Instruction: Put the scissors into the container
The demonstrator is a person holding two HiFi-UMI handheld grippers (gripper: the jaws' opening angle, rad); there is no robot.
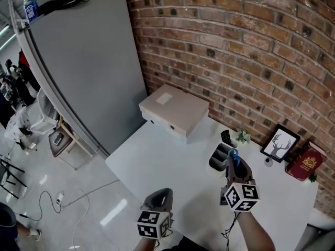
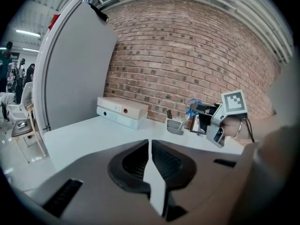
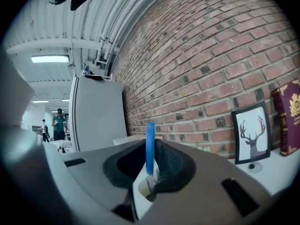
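In the right gripper view only the thin blue edge of the scissors (image 3: 149, 132) shows between the right tongs (image 3: 150, 143). The rest is buried between the pads, and the pale shape below cannot be told. In the head view these tongs cover part of the container (image 1: 216, 159) by the table's (image 1: 172, 161) far edge, hiding what it holds. The table's near edge runs under the left tongs (image 1: 161, 195) and off the picture's bottom. The label on the white box (image 1: 174, 110) at the far left corner is too small to read.
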